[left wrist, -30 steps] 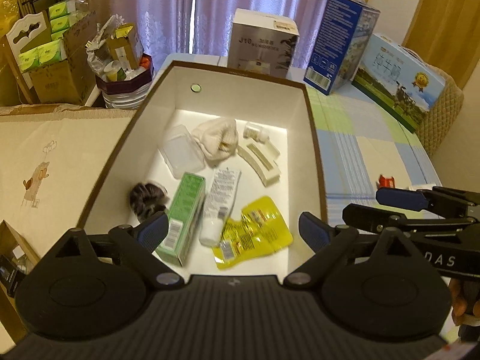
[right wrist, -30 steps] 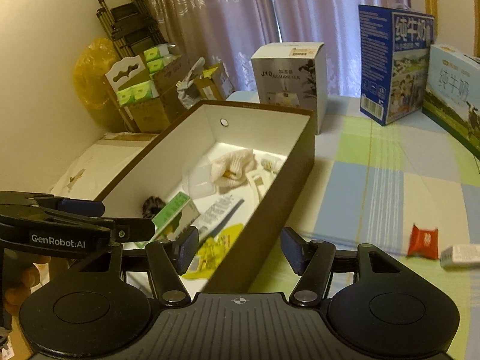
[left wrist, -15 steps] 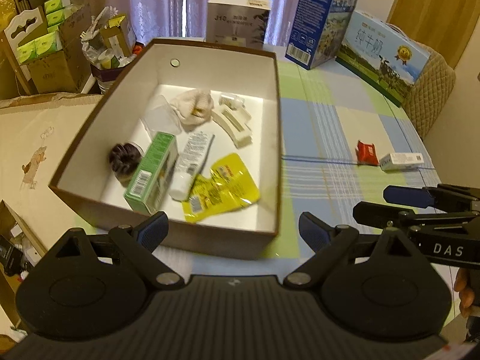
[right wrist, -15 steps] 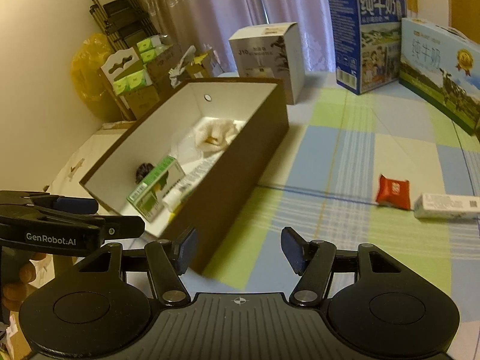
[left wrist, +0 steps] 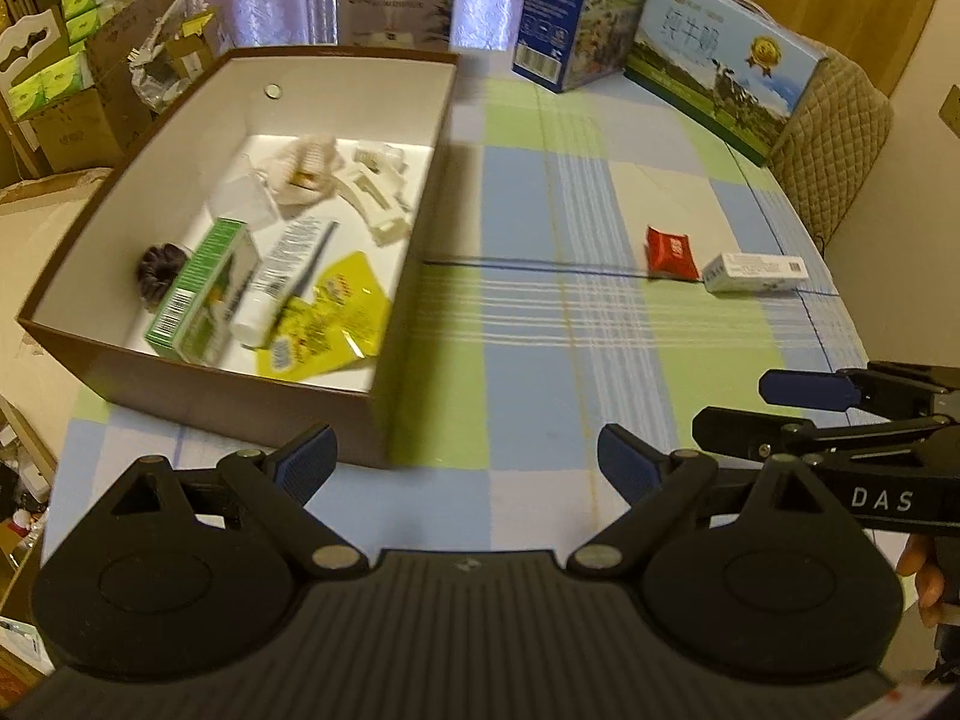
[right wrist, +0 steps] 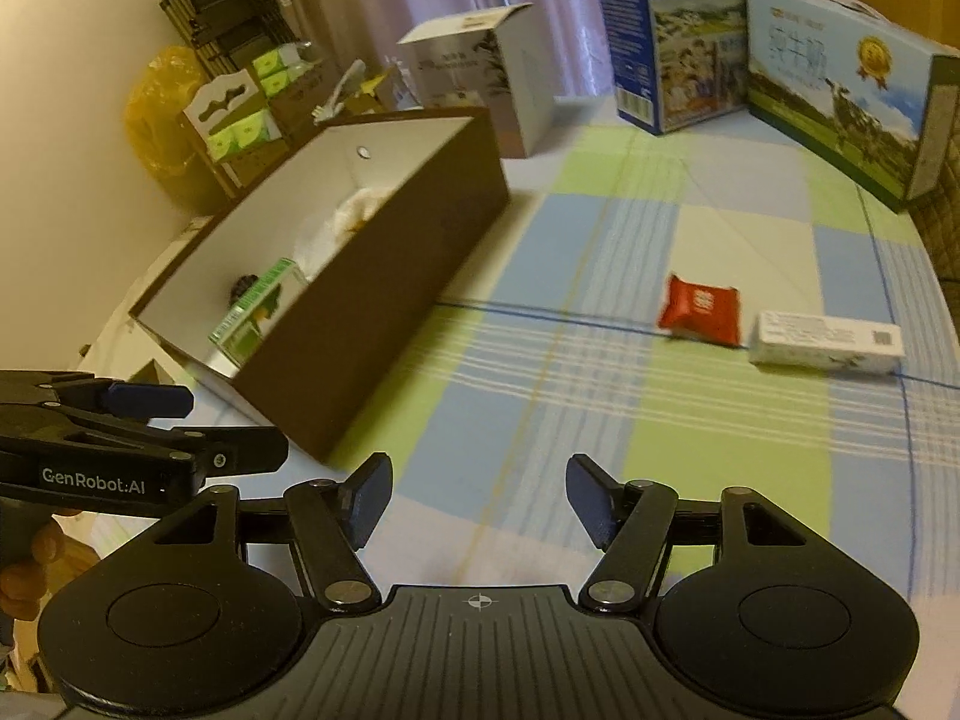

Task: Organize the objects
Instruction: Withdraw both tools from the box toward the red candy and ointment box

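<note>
both grippers empty, two items left outside the brown box [left wrist: 384,414]

left gripper [left wrist: 465,459] gapes wide; right gripper [right wrist: 477,501] is opening on nothing, aimed toward the red packet [right wrist: 699,309] and white carton [right wrist: 825,342] lying loose on the tablecloth [right wrist: 570,372], likely next to box

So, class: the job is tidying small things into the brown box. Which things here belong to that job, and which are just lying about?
Part of the job:
- brown box
- red packet
- small white carton
- items already in the box, such as the yellow pouch

Just lying about:
- milk cartons
- white box
- clutter by the curtain
</note>
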Motion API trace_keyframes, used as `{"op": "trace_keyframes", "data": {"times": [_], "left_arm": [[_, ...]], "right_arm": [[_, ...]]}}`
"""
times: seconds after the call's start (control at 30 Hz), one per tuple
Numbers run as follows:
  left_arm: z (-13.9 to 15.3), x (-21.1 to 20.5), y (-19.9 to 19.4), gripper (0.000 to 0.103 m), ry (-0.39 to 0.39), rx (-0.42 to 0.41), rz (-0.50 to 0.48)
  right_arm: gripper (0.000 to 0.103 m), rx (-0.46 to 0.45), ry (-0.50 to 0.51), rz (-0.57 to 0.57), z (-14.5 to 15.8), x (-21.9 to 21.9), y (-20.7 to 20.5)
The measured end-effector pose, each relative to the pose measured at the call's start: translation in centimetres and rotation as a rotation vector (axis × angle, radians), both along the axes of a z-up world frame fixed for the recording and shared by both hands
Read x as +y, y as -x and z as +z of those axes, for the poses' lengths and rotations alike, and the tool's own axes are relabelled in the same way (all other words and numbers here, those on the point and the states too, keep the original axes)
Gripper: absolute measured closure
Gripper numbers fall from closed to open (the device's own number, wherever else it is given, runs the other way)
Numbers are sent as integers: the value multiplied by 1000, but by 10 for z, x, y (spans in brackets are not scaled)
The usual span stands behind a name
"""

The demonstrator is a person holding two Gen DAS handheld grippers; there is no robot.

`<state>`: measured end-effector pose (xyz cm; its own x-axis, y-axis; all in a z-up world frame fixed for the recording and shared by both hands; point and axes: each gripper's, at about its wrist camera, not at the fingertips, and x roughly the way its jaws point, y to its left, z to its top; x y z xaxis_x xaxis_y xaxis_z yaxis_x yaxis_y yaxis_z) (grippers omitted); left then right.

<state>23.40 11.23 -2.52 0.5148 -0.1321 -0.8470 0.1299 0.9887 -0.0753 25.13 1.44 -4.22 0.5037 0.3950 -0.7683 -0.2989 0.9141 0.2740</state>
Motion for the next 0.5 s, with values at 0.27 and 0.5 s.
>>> {"op": "trace_keyframes", "data": {"times": [0.27, 0.5], "left_arm": [[-14, -40, -5, 11, -7, 40, -27], [-27, -73, -17, 11, -25, 75, -66]], "right_arm": [[34, 43, 8, -33, -9, -41, -2], [30, 81, 24, -93, -21, -80, -6]]}}
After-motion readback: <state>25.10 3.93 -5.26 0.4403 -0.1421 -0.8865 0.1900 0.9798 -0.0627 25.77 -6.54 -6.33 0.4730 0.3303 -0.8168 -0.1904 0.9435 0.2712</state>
